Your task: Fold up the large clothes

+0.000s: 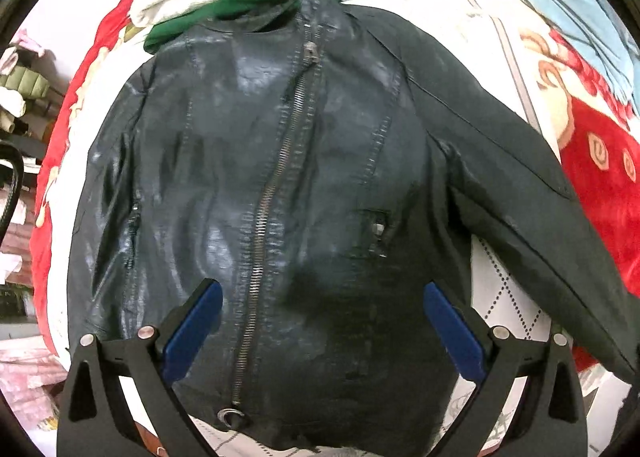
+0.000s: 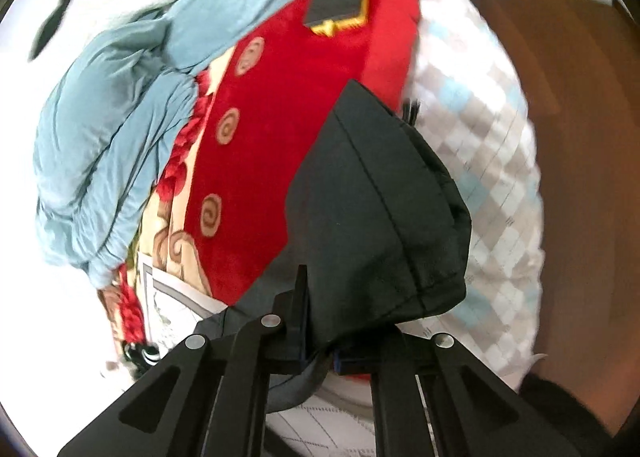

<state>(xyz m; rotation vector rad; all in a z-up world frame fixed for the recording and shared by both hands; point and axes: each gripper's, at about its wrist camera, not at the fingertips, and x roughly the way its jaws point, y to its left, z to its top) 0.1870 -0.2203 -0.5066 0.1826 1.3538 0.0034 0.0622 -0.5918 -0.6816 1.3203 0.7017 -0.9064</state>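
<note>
— What do we see, biggest first?
— One red blanket (image 1: 600,185), with one black jacket (image 1: 280,177) flat on it, zipped.
— Our claws?
— Two: left gripper (image 1: 322,321) spread above the hem; right gripper (image 2: 320,353) pinching one sleeve (image 2: 376,217).

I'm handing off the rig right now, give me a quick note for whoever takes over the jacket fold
Left gripper: open, over the jacket front, holding nothing.
Right gripper: shut on the sleeve end.
Jacket lies front up, zipped, on the red blanket; one sleeve is spread out to the side. Green garment lies at its collar, blue cloth nearby.
Done: jacket laid out, sleeve gripped.
Left: fold both sleeves in, then fold the body.
</note>
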